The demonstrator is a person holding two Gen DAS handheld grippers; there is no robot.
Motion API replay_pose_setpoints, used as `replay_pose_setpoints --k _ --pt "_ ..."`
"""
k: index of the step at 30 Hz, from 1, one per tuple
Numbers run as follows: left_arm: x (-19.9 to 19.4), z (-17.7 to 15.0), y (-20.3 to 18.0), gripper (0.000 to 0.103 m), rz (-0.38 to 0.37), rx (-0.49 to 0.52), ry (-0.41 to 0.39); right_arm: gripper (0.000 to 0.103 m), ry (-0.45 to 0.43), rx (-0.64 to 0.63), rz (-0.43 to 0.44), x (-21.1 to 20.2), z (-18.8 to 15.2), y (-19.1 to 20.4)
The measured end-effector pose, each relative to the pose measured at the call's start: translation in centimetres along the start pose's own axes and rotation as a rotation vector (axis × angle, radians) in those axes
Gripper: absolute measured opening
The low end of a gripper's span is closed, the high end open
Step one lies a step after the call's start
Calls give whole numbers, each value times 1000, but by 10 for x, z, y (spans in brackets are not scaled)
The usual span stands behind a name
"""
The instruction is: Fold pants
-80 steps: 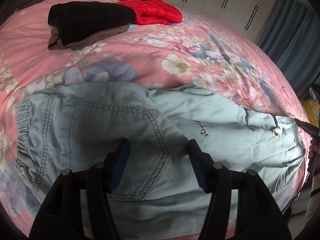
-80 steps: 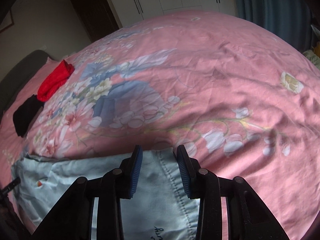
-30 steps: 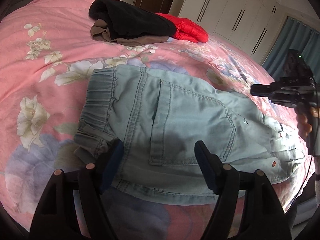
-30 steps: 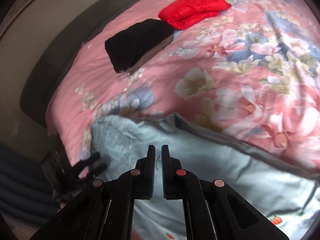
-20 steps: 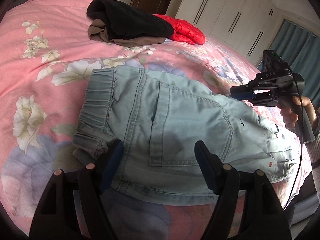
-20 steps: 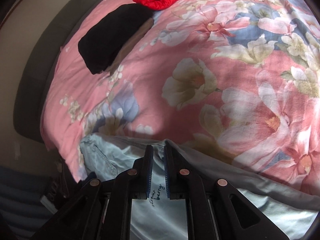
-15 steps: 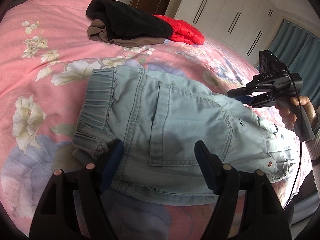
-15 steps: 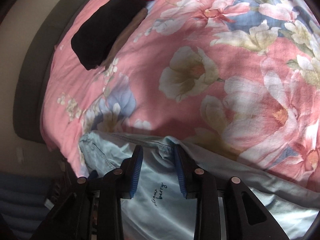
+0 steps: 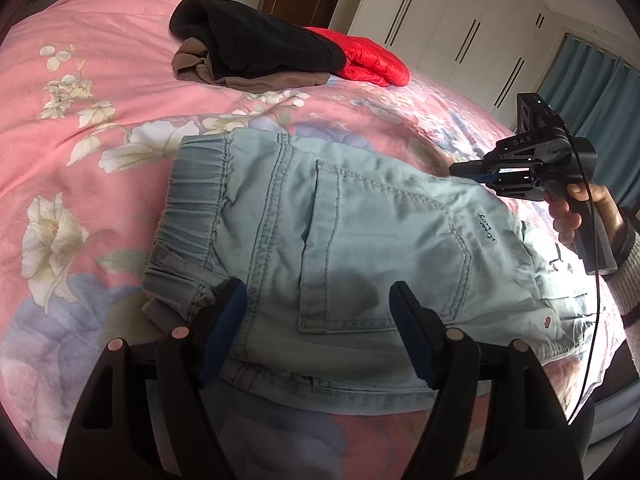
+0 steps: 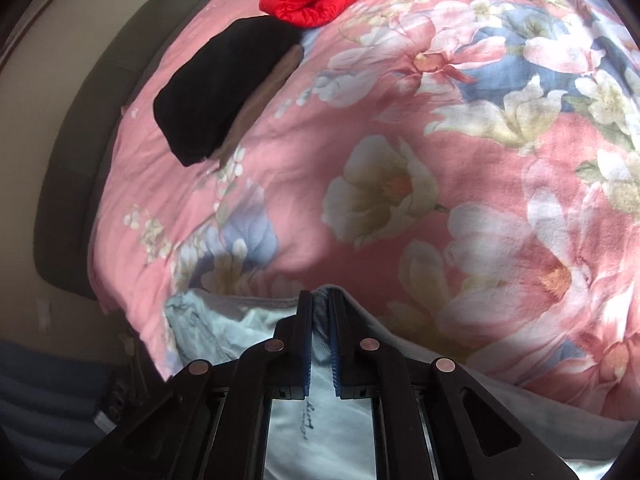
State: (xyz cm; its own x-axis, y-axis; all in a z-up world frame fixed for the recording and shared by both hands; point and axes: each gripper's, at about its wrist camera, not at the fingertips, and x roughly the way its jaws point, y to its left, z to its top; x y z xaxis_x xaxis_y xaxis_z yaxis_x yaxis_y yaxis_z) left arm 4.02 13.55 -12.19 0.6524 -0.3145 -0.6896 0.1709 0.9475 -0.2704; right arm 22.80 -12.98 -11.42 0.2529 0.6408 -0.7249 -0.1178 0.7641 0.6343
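Pale denim pants, folded, flat on floral duvet. Left gripper wide open, empty, above pants' near edge. Right gripper closing on pants' far edge fold.

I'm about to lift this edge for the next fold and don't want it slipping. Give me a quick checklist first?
1. Right tongs closing on the far edge of the pants, denim between the pads: ok.
2. Both layers caught: cannot tell.
3. Left tongs open, hovering over the back pocket, gripping nothing: ok.
4. Waistband lying flat: not ok, bunched at the near corner.
5. Black garment and red jacket apart from the pants: ok.
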Motion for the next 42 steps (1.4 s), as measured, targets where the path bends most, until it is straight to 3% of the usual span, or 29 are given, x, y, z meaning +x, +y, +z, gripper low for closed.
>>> replay_pose_setpoints --k 3,6,10,16,22,24,27,31,34,36,38,42 --pt "1 1 -2 74 11 11 8 9 -68 26 -76 -1 5 -12" --pt "2 1 -3 74 18 31 19 9 -130 56 -29 -18 -4 -15" --pt "4 2 -7 74 41 52 41 9 -228 -114 -81 -63 -53 6" --pt "8 0 -13 74 81 109 61 9 -246 -317 -368 -92 -138 10" --pt "10 2 -18 74 125 126 89 9 -119 -343 -471 -86 -216 -18" --pt "9 4 -25 74 164 135 99 9 -152 -366 -460 -98 -235 -25" --pt "2 5 -32 74 195 130 98 9 -216 -253 -390 -137 -243 -49" --pt "-14 6 -46 74 145 114 75 12 -405 13 -445 -205 -244 -111" --pt "-20 7 -64 75 84 112 73 12 -561 241 -358 -254 -263 -165" --pt "-18 8 -85 75 28 131 84 12 -634 289 -268 -272 -273 -184" --pt "-11 7 -109 75 -21 162 100 12 -624 284 -192 -273 -276 -198" --pt "6 1 -153 75 -67 231 152 12 -597 367 -239 -259 -274 -237"
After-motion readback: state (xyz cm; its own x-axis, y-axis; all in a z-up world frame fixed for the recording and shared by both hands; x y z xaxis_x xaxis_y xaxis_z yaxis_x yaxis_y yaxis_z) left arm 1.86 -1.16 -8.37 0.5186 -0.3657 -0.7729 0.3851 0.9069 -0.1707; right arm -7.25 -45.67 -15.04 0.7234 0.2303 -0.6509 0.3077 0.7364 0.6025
